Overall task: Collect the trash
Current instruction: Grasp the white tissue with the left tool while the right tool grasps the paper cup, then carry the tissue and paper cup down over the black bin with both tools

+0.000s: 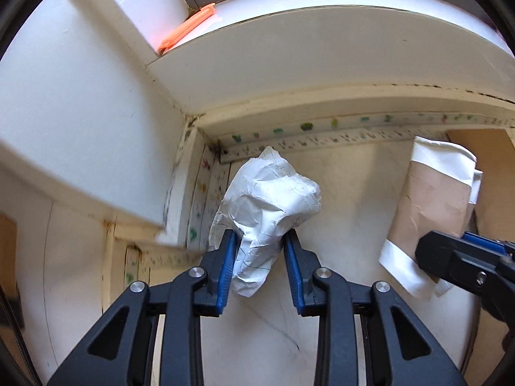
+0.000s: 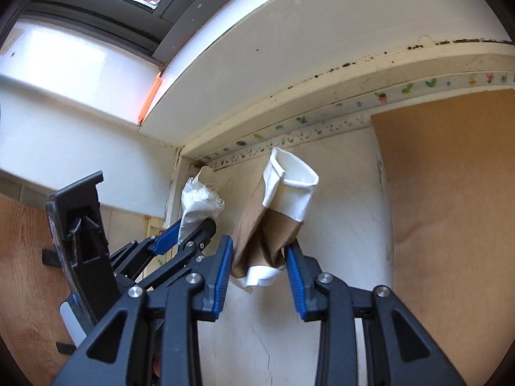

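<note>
My left gripper (image 1: 259,241) is shut on a crumpled white paper ball (image 1: 268,199) and holds it up in the air in front of a white wall. My right gripper (image 2: 259,251) is shut on a crushed brown and white paper cup (image 2: 276,215), also lifted. In the left wrist view the cup (image 1: 431,212) and the right gripper (image 1: 463,257) show at the right. In the right wrist view the left gripper (image 2: 193,228) with the paper ball (image 2: 199,206) shows just left of the cup.
A white window sill (image 1: 322,64) juts out above, with an orange strip (image 1: 186,29) on it. A patterned tape strip (image 1: 322,135) runs along the wall. A brown board (image 2: 450,209) stands at the right. Wood-grain surface (image 2: 22,257) lies at the left.
</note>
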A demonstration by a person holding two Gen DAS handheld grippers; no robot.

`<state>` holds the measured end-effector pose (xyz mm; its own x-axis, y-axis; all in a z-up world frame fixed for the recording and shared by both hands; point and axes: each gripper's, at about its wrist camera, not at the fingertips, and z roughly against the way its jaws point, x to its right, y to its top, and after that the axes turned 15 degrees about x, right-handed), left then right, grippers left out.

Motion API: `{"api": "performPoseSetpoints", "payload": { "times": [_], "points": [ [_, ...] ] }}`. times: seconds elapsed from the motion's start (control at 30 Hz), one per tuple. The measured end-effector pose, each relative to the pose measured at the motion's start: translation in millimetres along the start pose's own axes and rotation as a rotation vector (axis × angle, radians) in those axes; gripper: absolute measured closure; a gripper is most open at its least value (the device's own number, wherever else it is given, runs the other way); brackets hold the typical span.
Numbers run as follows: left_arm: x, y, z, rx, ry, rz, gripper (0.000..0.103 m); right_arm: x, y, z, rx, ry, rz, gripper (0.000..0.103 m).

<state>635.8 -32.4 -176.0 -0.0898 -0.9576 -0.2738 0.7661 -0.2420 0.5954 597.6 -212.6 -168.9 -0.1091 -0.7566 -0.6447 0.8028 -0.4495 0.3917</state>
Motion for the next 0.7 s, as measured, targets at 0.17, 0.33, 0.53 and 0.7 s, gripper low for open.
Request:
{"api": "performPoseSetpoints", "payload": {
  "times": [0.17,0.33,0.53,0.7],
  "points": [
    [0,-18,46,0.022,-0.018,0.015,0.075,-10,-28,21,0.01,-0.003,0.036,0.07],
    [4,-42,96,0.049,-0.049,0.032,0.075,-25,-63,47,0.019,-0.007,0.078,0.07],
    [-9,-92,163,0.085,-0.078,0.032,0.075,-41,-120,108,0.039,-0.005,0.145,0.07],
    [-14,-142,220,0.12,-0.119,0.056,0.075,-68,-178,154,0.068,-0.015,0.188,0.07]
  ]
}}
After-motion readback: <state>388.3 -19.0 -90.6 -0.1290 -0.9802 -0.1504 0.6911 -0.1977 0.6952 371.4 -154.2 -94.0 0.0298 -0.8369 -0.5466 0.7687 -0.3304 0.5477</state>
